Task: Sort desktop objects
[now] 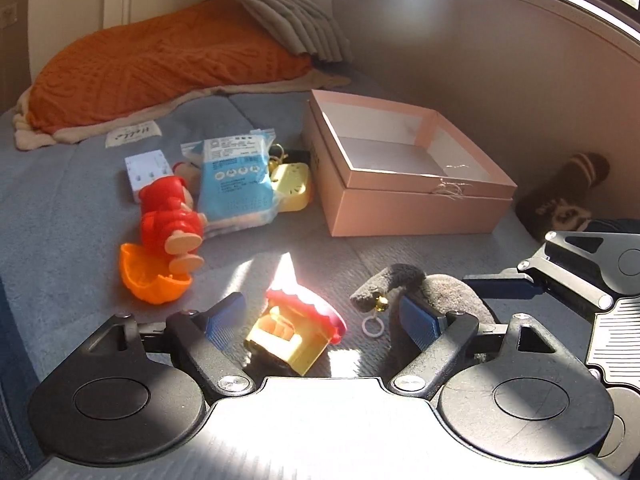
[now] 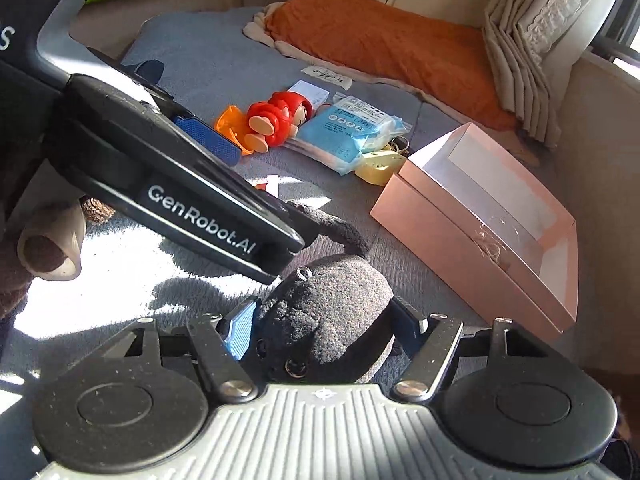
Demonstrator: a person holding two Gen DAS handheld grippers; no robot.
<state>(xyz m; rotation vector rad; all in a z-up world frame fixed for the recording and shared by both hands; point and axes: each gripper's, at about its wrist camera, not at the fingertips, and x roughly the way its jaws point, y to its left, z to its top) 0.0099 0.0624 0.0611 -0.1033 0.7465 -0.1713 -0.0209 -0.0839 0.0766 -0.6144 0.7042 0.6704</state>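
My right gripper clamped the dark plush toy, hiding its far pad; my left gripper stood apart around the toy house, untouched.

Dark plush toy between right gripper fingers

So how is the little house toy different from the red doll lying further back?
The house toy is yellow with a red roof and sits between the left gripper's open fingers; the red doll is dressed in red, lies tipped over against an orange shell, and nothing grips it. The house looks smaller. Both look like plastic and rest on the grey blanket.
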